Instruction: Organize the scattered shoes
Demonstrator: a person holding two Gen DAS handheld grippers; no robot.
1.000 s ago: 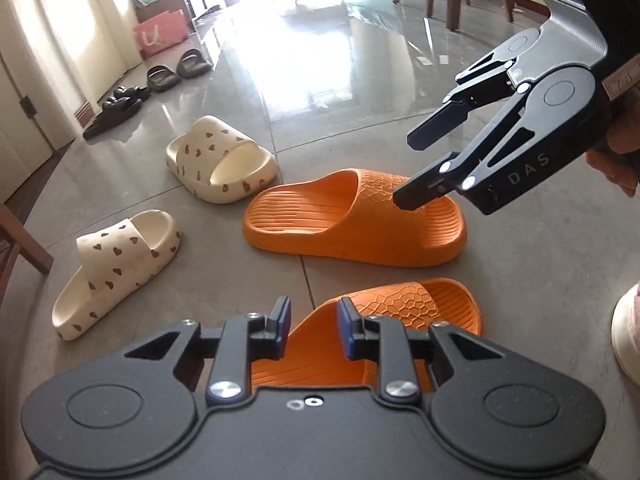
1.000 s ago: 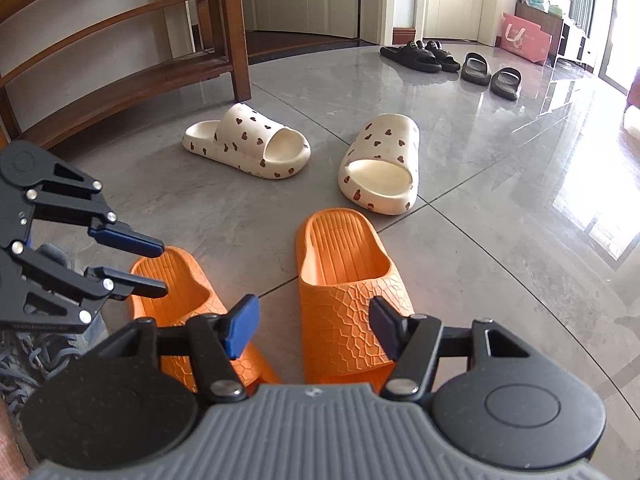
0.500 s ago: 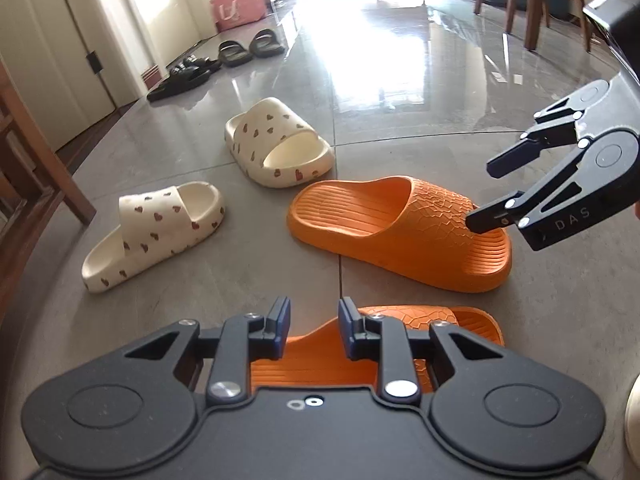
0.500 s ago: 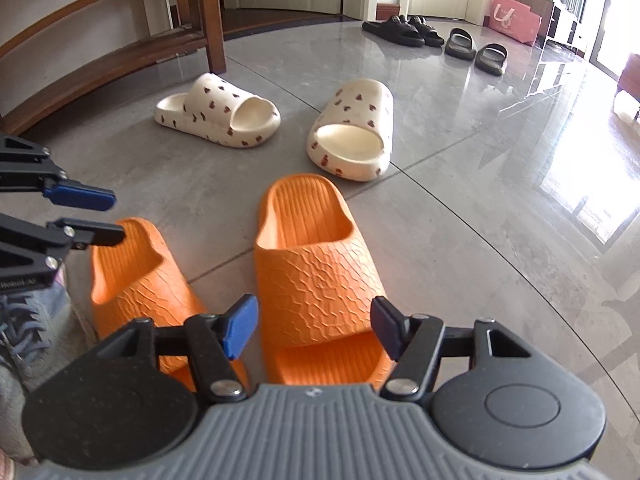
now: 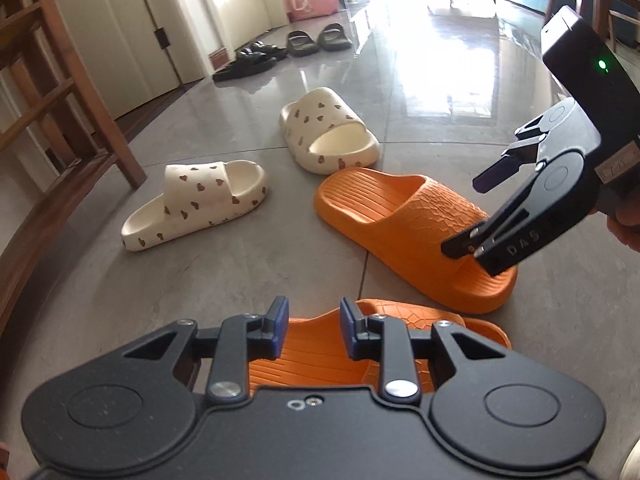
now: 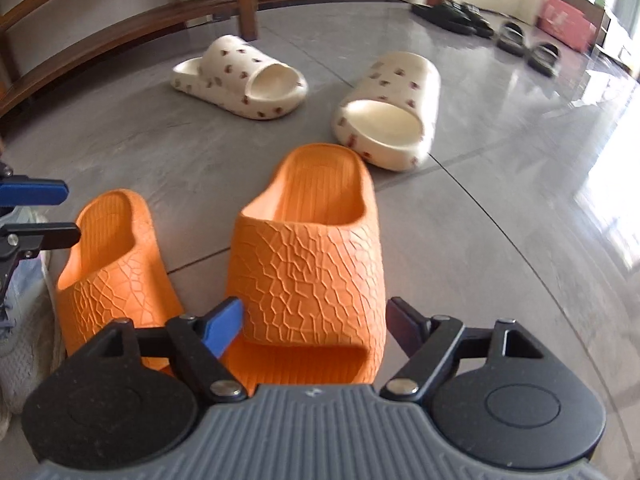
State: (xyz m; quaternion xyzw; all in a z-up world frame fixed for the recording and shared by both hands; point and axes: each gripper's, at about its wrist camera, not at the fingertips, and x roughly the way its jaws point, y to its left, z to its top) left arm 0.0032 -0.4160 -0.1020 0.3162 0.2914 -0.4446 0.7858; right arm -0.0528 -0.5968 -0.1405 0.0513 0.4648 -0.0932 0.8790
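Right gripper (image 6: 314, 322) spread wide around the far orange slide's (image 6: 308, 264) toe

The near orange slide (image 5: 320, 356) lies beside it, under the narrowly parted left gripper (image 5: 314, 330); cream slides (image 5: 200, 204) are scattered beyond. The toe strap should be squarely straddled before closing.

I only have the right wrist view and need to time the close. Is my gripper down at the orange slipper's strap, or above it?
Observer: The left wrist view shows the right gripper low, one fingertip beside the far orange slipper's strap, near the toe. I cannot tell if it touches.
Operator: And the left gripper?
Observer: The left gripper is open and holds nothing, with the near orange slipper just ahead of it.
Operator: Is my unit on?
Observer: A green light glows on its body.
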